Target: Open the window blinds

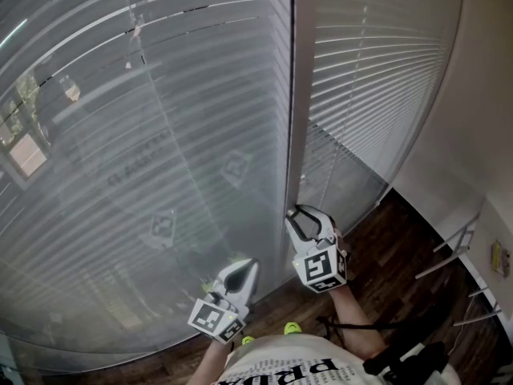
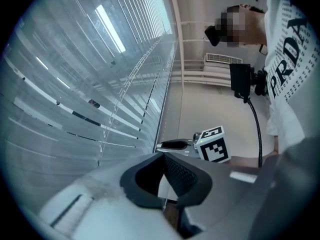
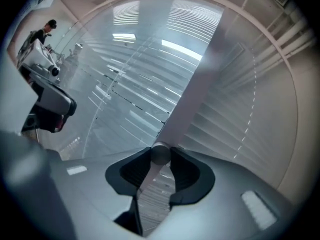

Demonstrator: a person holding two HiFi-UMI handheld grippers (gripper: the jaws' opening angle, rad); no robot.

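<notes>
Your right gripper (image 3: 160, 160) has its fingers (image 3: 187, 173) closed on the round end of the tilt wand (image 3: 160, 154), which sits centred between both pads. Judged from this, the step in hand is twisting the wand to tilt the slats. Keep the grip square on the wand and roll about its long axis only. Do not pull it away from the window, or you may strain its mounting. Watch the slats for a response, and reverse the roll if they tighten instead of opening.

In the head view this gripper stands at 5 o'clock, at the foot of the window post (image 1: 298, 95). The left gripper (image 1: 238, 277), at 6 o'clock, has its fingers (image 2: 184, 176) together at the tips. Whether a cord runs between them cannot be told. Keep this gripper clear of the wand.

The blinds (image 1: 160, 135) fill 9 to 1 o'clock, with the slats lying nearly flat shut. No containers are in view.
</notes>
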